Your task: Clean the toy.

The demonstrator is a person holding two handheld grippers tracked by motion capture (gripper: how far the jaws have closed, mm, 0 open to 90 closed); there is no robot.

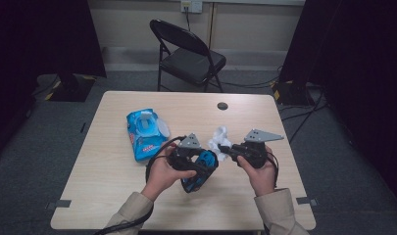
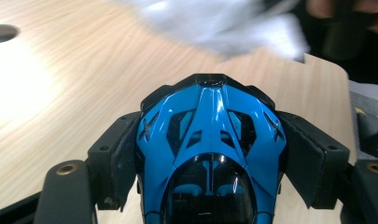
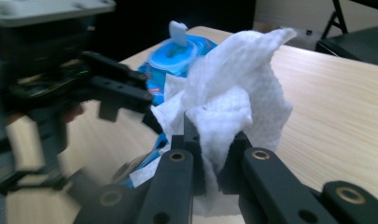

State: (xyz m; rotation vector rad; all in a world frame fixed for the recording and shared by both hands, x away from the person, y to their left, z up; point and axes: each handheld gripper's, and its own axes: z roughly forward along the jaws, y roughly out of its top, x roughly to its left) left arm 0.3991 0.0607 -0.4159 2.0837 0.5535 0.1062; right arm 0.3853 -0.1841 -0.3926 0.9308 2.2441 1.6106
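Wet-wipe pack (image 1: pixel 146 133) lay flat on the table (image 1: pixel 108 191) at far left, lid flipped up, well apart from both hands. Judged it was left open there as the source of the wipe in use, within reach for another.

Left gripper (image 1: pixel 196 161) was held over the table's near middle, jaws pressed onto the flanks of a glossy blue toy car (image 2: pixel 210 154). In the left gripper view the pads sat against both sides of the body, its nose pointing away from the hand. Grip at the sides left the top and front exposed, which looked deliberate: those surfaces faced the wipe.

Right gripper (image 1: pixel 225 150) stood just beside the car, its jaws pinched together on a crumpled white wipe (image 3: pixel 233 107). Wipe bunched up and stood proud of the fingertips in the right gripper view, so soft cloth rather than hard jaw would meet the paint. In the high view the wipe (image 1: pixel 218 138) hung just off the car's front end; contact could not be told.

Judged step: one hand steadying the car, the other bringing the wipe up to clean it.

A folding chair (image 1: pixel 186 54) stood beyond the table.
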